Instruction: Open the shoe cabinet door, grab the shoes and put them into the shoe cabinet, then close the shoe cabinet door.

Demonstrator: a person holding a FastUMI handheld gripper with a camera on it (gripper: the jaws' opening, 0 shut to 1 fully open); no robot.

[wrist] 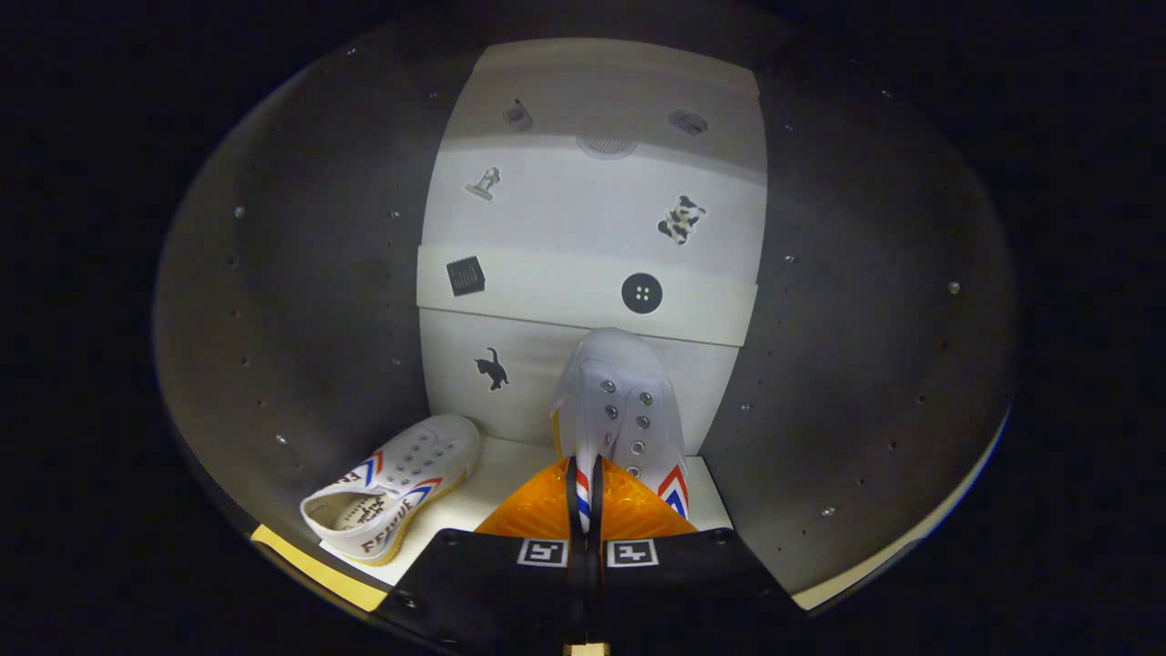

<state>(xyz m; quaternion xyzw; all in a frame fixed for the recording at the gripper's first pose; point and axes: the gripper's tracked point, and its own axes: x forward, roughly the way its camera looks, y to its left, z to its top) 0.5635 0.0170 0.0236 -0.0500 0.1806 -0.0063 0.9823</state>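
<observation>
The gripper is closed down narrow on a white sneaker, its two fingers pinching the striped heel strip so that only a thin slit shows between them. The held shoe points straight away from the fingers, toe forward, its eyelets running up the middle and a red and blue chevron showing on its side just by the right finger. Whether its sole rests on the shelf or hangs a little above it, I cannot tell from here. To the left of the fingers and apart from the held shoe lies a second white sneaker, the same kind, with red and blue chevrons on its side and printed lettering inside the heel; it sits on the pale shelf floor of the shoe cabinet, angled so its toe points toward the back and its opening faces the fingers. Beyond both shoes rises the cabinet's white back, crossed by a lighter horizontal strip. Small stickers are dotted over it: a black cat low down just behind the left shoe, a black round button on the strip right above the held shoe's toe, a dark square on the strip to the left, and a spotted figure higher up. Dark side panels with rows of small holes close in on both sides.
</observation>
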